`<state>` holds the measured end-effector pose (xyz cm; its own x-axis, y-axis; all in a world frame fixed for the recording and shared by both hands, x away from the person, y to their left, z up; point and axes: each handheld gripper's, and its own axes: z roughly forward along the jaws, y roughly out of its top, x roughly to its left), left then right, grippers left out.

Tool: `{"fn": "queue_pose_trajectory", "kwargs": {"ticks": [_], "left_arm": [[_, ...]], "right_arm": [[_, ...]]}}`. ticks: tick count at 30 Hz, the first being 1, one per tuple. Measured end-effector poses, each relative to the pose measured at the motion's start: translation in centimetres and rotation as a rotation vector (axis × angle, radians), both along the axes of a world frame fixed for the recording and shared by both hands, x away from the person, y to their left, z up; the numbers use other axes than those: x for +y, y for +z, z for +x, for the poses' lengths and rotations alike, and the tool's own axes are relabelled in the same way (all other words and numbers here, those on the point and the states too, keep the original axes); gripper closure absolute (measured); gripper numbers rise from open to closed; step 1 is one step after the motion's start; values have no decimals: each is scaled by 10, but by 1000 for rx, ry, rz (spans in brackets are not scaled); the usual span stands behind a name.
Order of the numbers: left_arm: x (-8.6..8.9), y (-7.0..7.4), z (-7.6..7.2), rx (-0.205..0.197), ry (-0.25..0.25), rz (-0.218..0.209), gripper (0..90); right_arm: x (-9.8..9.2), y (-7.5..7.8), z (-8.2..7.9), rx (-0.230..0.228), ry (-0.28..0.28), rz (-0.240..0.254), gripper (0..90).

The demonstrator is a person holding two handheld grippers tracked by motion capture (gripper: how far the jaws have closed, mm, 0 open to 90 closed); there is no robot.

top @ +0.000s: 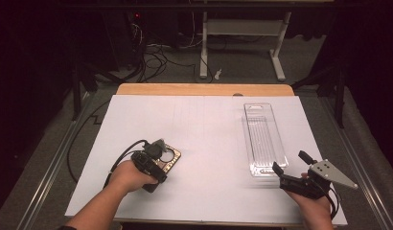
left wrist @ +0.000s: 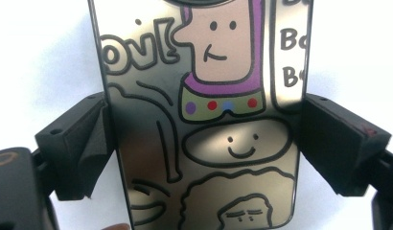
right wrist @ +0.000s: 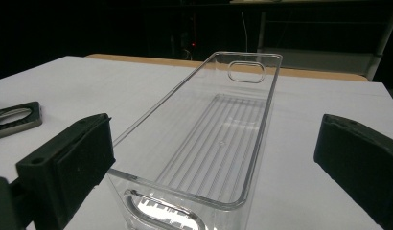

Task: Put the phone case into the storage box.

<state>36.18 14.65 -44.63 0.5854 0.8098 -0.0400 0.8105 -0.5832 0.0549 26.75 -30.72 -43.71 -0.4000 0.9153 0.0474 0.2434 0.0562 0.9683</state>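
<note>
High view: left gripper [top: 158,155] sits over a phone case [top: 168,158] on the white table [top: 204,134]; right gripper [top: 290,167], jaws spread, sits just short of the clear bin [top: 264,139].
Left gripper view: both jaws clamp the cartoon-printed phone case [left wrist: 204,120] by its long edges.
Right gripper view: jaws wide apart, empty; bin [right wrist: 209,129] between and ahead of them.

Phone case [top: 167,158] lies left on table [top: 204,124]; clear bin [top: 263,139] right.
</note>
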Motion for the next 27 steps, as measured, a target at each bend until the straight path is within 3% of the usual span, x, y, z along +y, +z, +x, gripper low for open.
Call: {"fn": "queue_pose_trajectory", "kwargs": {"ticks": [6,10,16,23,27], "left_arm": [[0,3,-1,-9,-15,-35,125],[3,8,-2,-31,-14,-80,125],[10,15,-6,-85,-21,-153,126],[14,21,-13,-188,-44,-241,126],[17,20,-15,-213,-28,-275,126]], "right_arm": [[-1,0,-1,-1,-5,1,4],[-1,0,-1,-3,-6,2,4],[-1,0,-1,0,-4,2,4],[-1,0,0,-1,-6,3,4],[-1,0,0,0,-4,4,4]]}}
